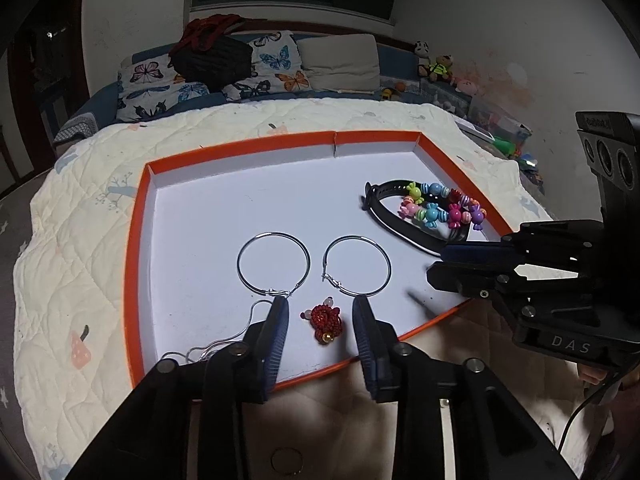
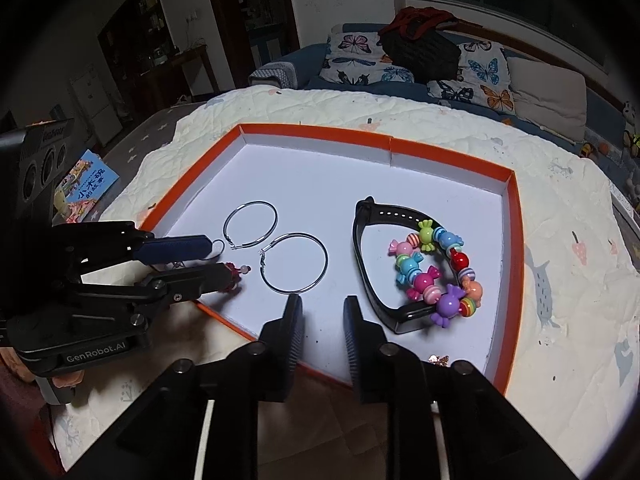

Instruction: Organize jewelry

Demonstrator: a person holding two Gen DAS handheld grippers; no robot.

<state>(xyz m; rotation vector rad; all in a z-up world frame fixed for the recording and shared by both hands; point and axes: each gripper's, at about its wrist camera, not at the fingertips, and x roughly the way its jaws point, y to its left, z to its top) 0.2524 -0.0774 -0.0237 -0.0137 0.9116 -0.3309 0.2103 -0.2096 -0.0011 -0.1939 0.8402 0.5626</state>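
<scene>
Two thin silver hoop earrings (image 1: 273, 264) (image 1: 357, 265) are laid side by side on the white floor of a shallow tray with an orange rim (image 1: 134, 264), just ahead of the left tongs (image 1: 321, 306). A small red knotted charm (image 1: 324, 320) with pale beads is seen between the left tongs' fingers, untouched; those jaws stand apart, released. A fine silver chain (image 1: 224, 340) is trailed beside the left finger. Ahead and to the right of the right tongs (image 2: 322, 304), a black strap (image 2: 374, 276) is curled around a bracelet of candy-coloured beads (image 2: 436, 272). The right tongs are parted too, with only bare tray floor between the fingers.

The middle and far part of the tray floor is left free; the near rim is crossed by both pairs of tongs. A cream quilted cover (image 2: 560, 240) is spread under the tray.

"GenRobot.AI" (image 2: 96, 357) is printed on the left tongs' body, "DAS" (image 1: 570, 345) on the right. A book (image 2: 82, 188) with Chinese characters is seen on the floor.
</scene>
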